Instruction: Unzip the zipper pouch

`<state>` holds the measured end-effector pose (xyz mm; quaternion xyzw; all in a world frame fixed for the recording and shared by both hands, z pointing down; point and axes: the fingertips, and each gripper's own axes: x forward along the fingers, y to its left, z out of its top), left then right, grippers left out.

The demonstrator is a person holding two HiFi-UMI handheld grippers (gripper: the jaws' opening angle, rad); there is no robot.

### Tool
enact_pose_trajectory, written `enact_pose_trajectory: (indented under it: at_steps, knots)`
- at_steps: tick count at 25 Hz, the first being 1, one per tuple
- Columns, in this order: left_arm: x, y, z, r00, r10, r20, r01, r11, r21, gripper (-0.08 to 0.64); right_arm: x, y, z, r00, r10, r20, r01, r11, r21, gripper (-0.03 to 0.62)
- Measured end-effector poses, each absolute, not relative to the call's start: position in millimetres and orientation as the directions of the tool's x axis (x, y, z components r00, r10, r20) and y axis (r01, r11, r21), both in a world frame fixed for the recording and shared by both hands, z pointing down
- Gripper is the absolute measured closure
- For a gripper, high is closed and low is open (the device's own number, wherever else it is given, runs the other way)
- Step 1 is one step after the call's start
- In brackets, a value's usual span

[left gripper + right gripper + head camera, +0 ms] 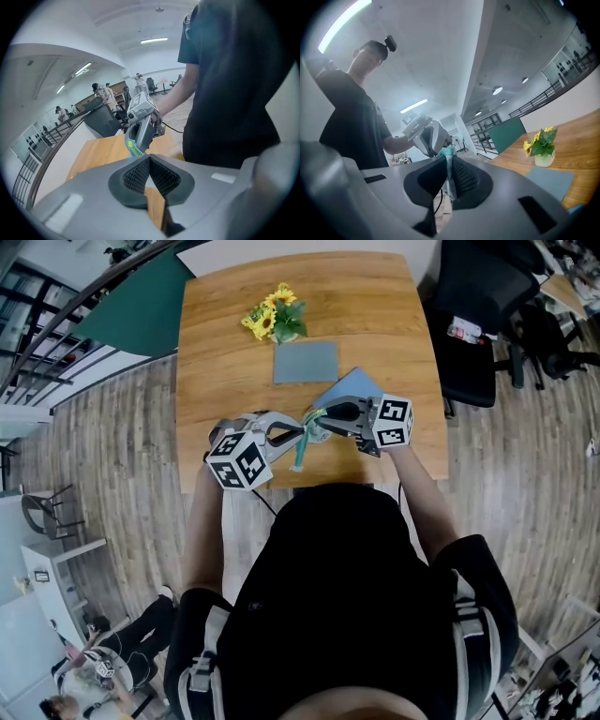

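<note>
A teal and yellow knitted zipper pouch [301, 448] hangs over the table's front edge between my two grippers. My left gripper [302, 433] comes in from the left. In the left gripper view its pads [140, 174] are pressed together right at the pouch's knitted edge [133, 148]. I cannot make out the zipper pull. My right gripper [317, 420] comes in from the right. In the right gripper view it [449, 164] is shut on a strip of the teal pouch [448, 154]. Each gripper sees the other just behind the pouch.
On the wooden table [216, 352] stand a small vase of yellow flowers [274, 317] at the back and a grey-blue mat [306, 362] in the middle. A blue sheet [354, 385] lies under my right gripper. A black office chair [478, 315] stands to the right.
</note>
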<state>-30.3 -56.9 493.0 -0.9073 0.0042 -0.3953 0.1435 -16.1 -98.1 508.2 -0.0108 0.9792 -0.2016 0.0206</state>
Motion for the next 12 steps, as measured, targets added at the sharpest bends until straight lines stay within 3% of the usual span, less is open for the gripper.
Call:
enact_pose_trajectory:
  at_steps: [12]
  knots:
    - [-28.3, -53.5, 493.8, 0.692, -0.118, 0.712, 0.098, -0.962, -0.255, 0.558, 3.1, -110.5, 505.2, -0.995, -0.093, -0.046, -0.066, 0.911, -0.407, 0.566]
